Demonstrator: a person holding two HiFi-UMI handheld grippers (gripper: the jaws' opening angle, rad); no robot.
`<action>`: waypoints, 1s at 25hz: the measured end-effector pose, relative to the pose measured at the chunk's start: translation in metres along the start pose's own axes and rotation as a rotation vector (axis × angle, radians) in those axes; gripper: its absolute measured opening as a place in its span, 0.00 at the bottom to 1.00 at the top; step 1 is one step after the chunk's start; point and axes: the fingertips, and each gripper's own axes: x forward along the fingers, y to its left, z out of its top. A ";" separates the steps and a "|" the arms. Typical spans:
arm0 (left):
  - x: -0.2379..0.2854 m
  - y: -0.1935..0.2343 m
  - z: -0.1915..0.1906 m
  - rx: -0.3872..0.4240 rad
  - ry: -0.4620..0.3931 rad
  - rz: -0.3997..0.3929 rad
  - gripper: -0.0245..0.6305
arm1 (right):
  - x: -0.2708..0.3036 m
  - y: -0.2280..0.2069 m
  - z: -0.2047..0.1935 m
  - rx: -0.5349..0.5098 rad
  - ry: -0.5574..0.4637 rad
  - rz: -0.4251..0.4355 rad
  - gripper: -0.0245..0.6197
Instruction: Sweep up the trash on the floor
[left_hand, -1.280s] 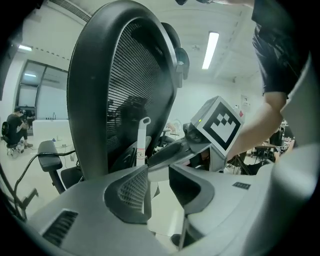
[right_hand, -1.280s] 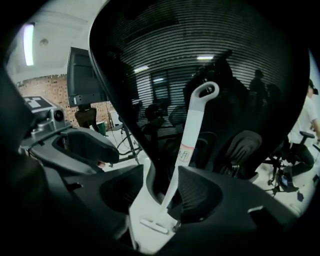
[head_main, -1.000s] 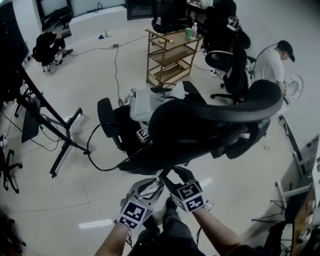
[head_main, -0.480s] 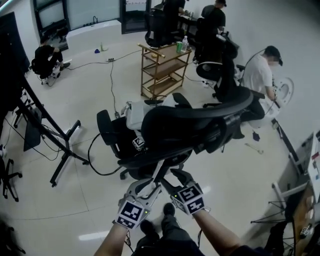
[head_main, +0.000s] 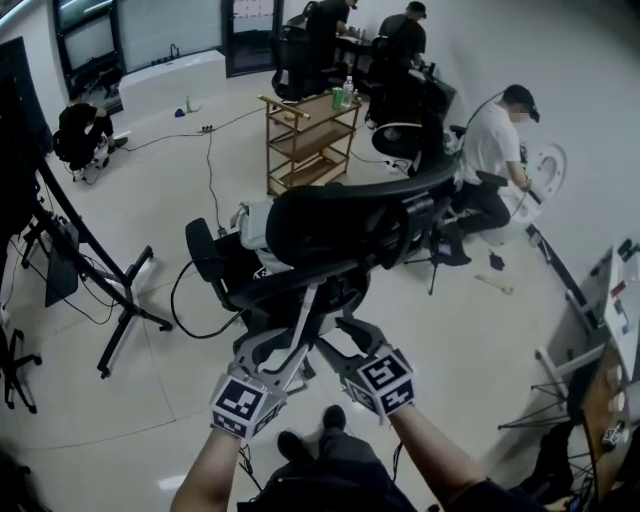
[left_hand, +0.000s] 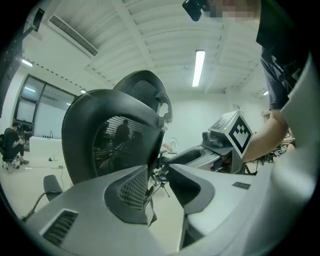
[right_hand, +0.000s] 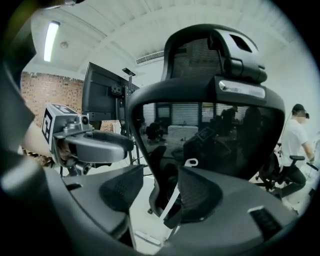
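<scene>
While left tongs (left_hand: 159, 172) and right tongs (right_hand: 161, 175) gape empty, black mesh office chair (head_main: 340, 225) seems heavy, rolling; grip rigid backrest spine.

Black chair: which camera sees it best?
The head view: it looks down on most of the black chair, with its back, an armrest and the seat. The left gripper view shows only its back and headrest from one side; the right gripper view shows those close up, straight on.

The floor (head_main: 450, 360) is pale, glossy tile that reflects the ceiling lights. On it towards the right, well apart from the wall, lies one pale thin piece (head_main: 495, 284), stick-like and flat on the tile, too small to identify.
</scene>
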 end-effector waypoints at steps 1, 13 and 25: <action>0.000 -0.002 0.008 -0.003 -0.010 -0.009 0.24 | -0.005 0.002 0.005 -0.007 -0.012 0.005 0.38; 0.044 -0.083 0.089 0.097 -0.095 -0.162 0.24 | -0.096 -0.035 0.029 0.017 -0.121 -0.060 0.38; 0.061 -0.194 0.115 0.147 -0.111 -0.207 0.24 | -0.215 -0.052 0.006 -0.041 -0.139 -0.122 0.37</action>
